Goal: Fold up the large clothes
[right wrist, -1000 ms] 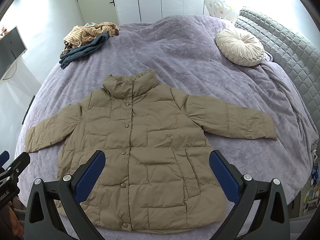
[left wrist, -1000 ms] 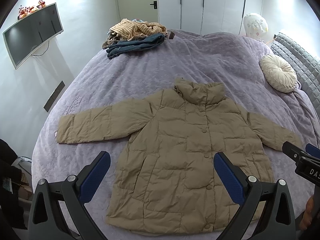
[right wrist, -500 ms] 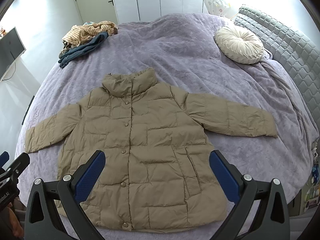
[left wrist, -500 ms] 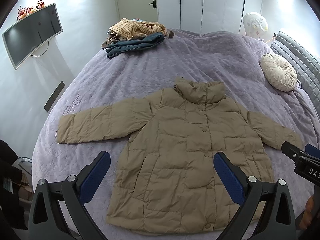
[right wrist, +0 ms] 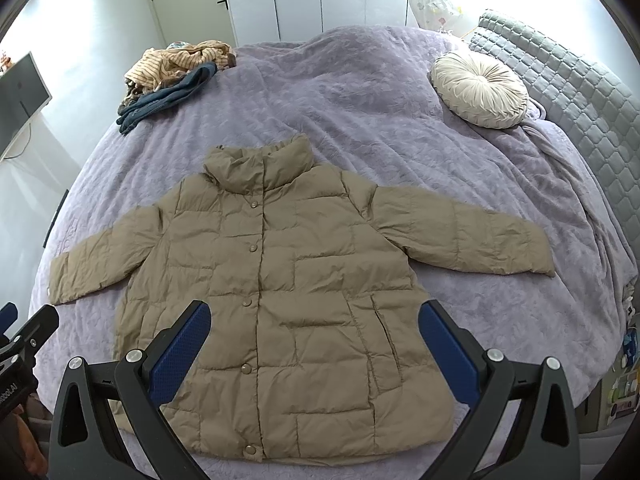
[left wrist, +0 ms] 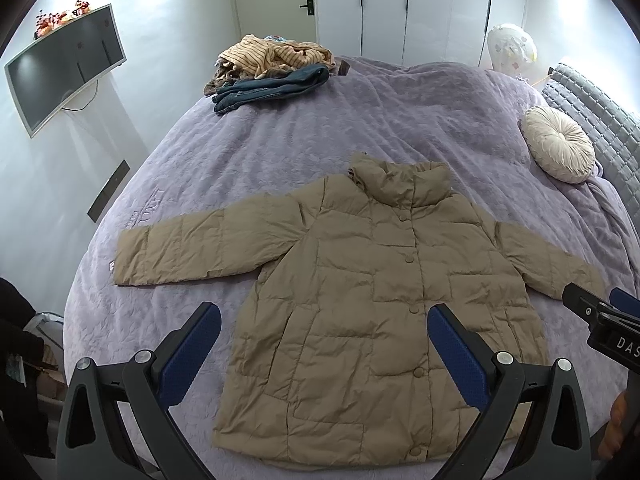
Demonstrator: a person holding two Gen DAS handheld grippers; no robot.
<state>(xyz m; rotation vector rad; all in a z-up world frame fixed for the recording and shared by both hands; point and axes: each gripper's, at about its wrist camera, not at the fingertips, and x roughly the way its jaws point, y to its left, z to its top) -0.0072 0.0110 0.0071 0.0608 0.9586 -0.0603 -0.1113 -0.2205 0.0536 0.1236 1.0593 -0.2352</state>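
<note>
— What did the room look like?

— A bed (left wrist: 280, 152) under a purple blanket filled most of it, with white wardrobe doors (left wrist: 400, 8) behind, a screen (left wrist: 64, 68) on the wall to the left and a grey padded headboard (right wrist: 560, 80) to the right. A round cream cushion (right wrist: 480, 88) lay near the headboard, and a heap of clothes (left wrist: 272, 68) sat at the far corner.

— And the jacket?

— The tan puffer jacket (right wrist: 280, 280) lay flat, buttoned, collar away from the cameras, both sleeves spread out. Its hem reached close to the near edge of the bed; bare blanket lay beyond each cuff and past the collar.

— The grippers?

— Both hung above the hem, touching nothing. The left gripper (left wrist: 324, 352) had its jaws spread wide; the right gripper (right wrist: 314, 350) likewise, empty.
</note>
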